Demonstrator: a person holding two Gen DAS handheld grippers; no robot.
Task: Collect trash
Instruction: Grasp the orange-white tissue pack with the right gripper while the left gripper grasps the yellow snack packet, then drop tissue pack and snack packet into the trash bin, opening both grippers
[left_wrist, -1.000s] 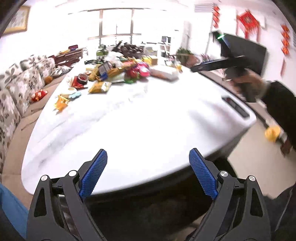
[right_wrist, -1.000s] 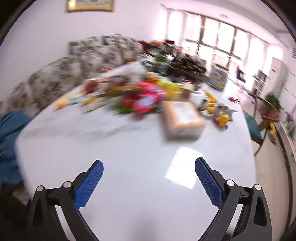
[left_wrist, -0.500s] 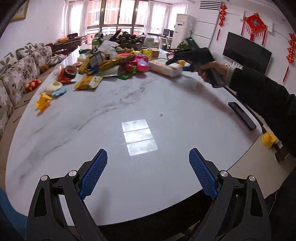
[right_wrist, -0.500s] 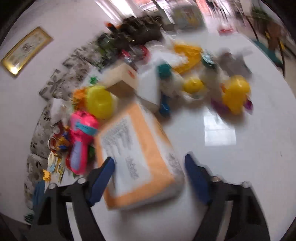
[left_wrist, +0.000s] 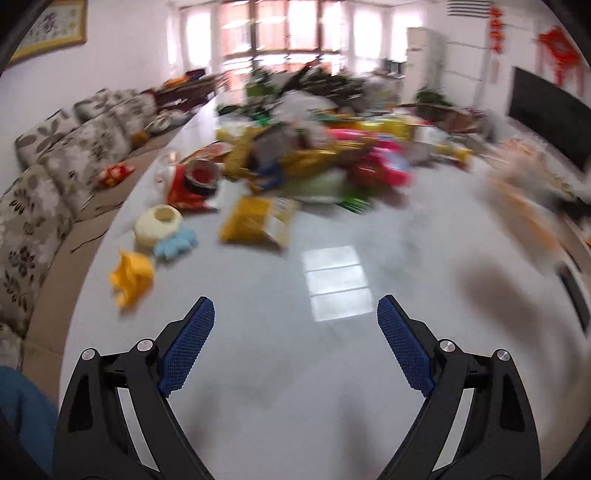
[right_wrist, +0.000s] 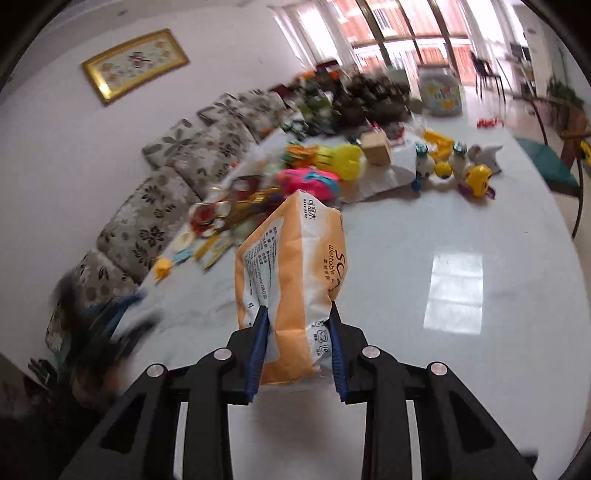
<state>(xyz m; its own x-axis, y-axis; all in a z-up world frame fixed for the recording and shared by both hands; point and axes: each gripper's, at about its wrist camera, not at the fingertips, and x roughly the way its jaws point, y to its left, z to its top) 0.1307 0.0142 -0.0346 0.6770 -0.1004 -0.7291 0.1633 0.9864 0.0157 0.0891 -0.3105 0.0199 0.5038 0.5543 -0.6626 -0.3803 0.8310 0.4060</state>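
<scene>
The right gripper, whose jaws have just been closing, is clamping one end of an orange tissue pack above the white table, while the left gripper is hanging open and empty; the soft wrapper could slip free.

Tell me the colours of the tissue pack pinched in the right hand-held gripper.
Orange and white tissue pack, clearest in the right wrist view.

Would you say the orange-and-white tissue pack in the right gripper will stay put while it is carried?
Probably soft: the tissue pack caves in where the right gripper pinches its end, jaws having just been closing. It stands up unsupported, so likely light. Its glossy film may be slippery.
</scene>
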